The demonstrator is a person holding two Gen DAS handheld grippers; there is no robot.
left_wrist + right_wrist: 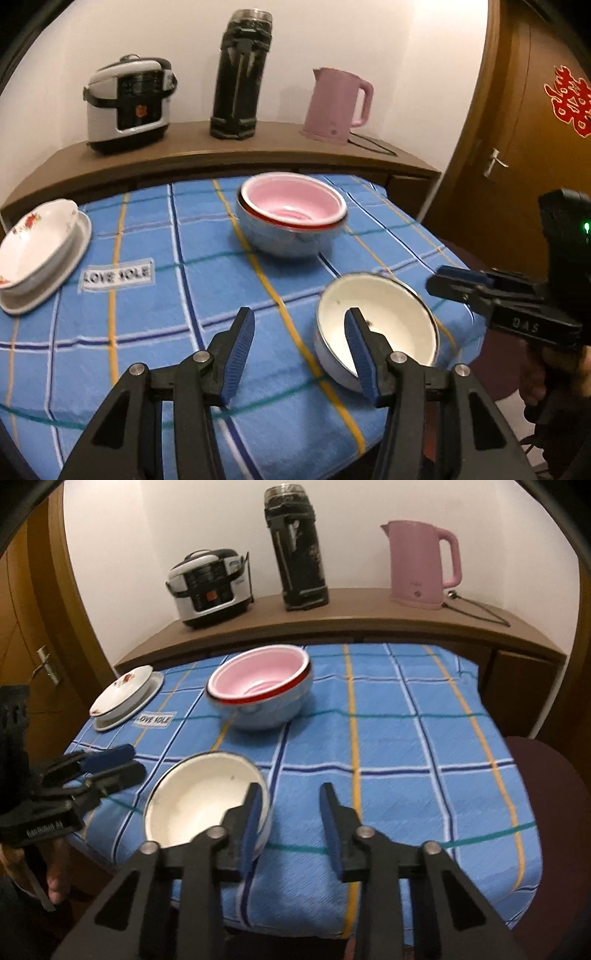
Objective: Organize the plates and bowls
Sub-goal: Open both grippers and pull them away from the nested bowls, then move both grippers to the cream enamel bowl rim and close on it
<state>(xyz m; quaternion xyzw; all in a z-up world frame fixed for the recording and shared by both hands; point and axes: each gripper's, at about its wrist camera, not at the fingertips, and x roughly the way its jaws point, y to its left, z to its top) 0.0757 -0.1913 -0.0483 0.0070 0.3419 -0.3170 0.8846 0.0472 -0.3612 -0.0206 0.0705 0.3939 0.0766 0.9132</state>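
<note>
A white enamel bowl sits near the table's front edge. A pink bowl nested in a pale blue bowl with a red rim stands further back. A floral white bowl on a white plate sits at the far left. My left gripper is open and empty, its right finger in front of the white bowl; it also shows in the right wrist view. My right gripper is open and empty just right of the white bowl; it also shows in the left wrist view.
A blue checked cloth covers the table. Behind it a wooden sideboard holds a rice cooker, a black flask and a pink kettle. A dark red chair stands at the right.
</note>
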